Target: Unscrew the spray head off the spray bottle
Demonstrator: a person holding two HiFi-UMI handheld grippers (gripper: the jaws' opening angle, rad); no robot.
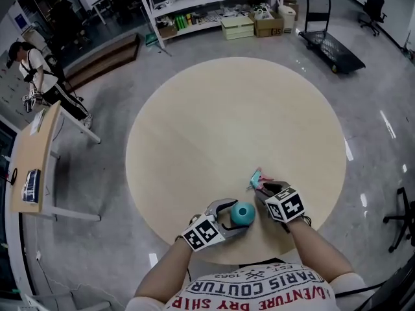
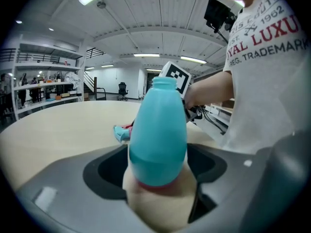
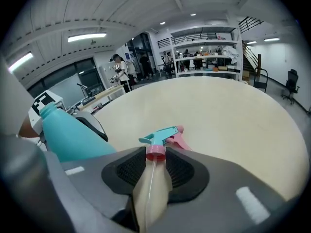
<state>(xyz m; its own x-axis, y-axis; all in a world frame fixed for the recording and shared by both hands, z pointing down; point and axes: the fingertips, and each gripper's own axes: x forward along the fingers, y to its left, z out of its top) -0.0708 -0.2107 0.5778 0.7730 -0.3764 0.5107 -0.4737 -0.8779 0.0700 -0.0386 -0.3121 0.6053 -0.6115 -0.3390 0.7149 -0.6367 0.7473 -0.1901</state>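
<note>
Setting the spray head (image 3: 163,137) down looks to be the step in hand — it is already off the bottle (image 2: 158,135), whose neck stands open and bare. The right gripper (image 1: 266,188) has its jaws about half closed on the pink collar of the head, and the thin dip tube runs back between them. The teal nozzle and pink trigger point away from the gripper, low over the table (image 1: 233,109) at about 5 o'clock of the round top. Whether the head already touches the wood I cannot tell. The left gripper (image 1: 228,218) has its jaws wide and pressed on the belly of the teal bottle, at about 6 o'clock, close to the near edge and near the head.

To do it well, I think the right hand should lower the head until the trigger rests on the table, and only then open the jaws, so it does not drop or roll. The tube may be wet, so better lay it flat. The left should hold the bottle upright — the open neck could spill if it tilts
</note>
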